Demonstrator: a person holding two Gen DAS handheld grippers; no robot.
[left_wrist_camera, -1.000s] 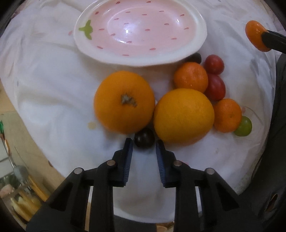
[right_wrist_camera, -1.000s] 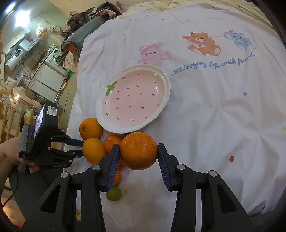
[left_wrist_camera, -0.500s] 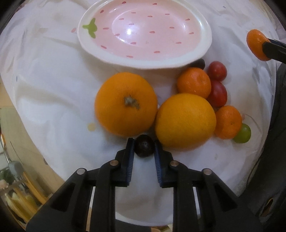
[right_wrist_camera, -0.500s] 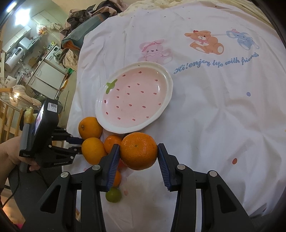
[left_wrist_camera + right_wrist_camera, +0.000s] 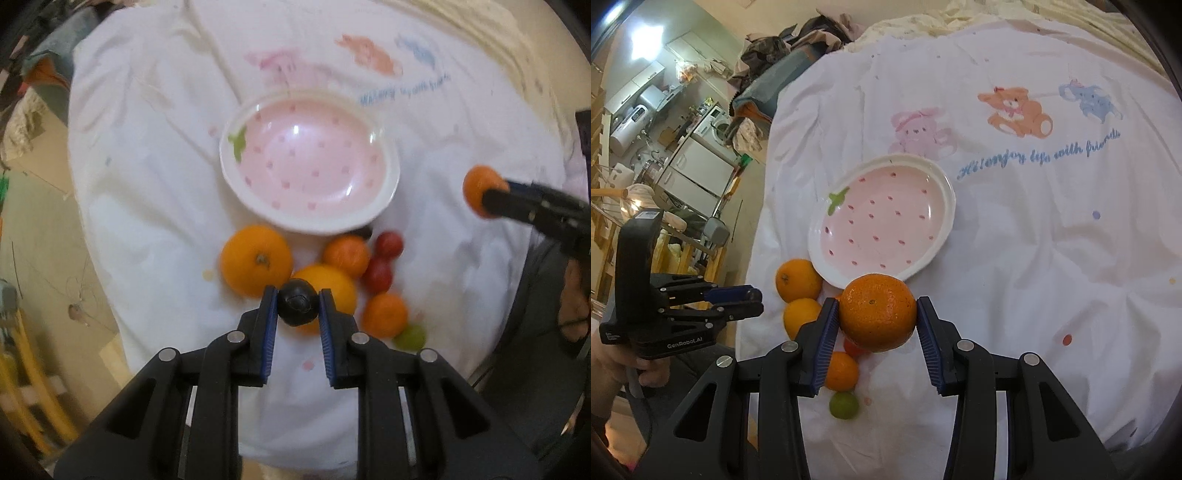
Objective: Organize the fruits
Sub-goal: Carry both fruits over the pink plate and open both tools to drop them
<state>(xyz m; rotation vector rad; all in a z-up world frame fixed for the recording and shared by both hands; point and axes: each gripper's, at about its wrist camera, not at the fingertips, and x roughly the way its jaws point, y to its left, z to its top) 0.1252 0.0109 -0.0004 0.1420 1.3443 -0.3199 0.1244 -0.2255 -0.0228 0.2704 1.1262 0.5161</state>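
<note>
Dark grape (image 5: 297, 307) now aloft in "GenRobot.AI"-marked left tongs (image 5: 753, 301).

The left tongs (image 5: 297, 306) point steeply down, pads clamped on a small dark fruit (image 5: 297, 302). The right tongs (image 5: 877, 319) grip an orange (image 5: 877, 312), lower centre of frame.

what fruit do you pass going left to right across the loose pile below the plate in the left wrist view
big orange with the stem → dark grape in the left gripper → small orange → red tomato → green grape
</note>
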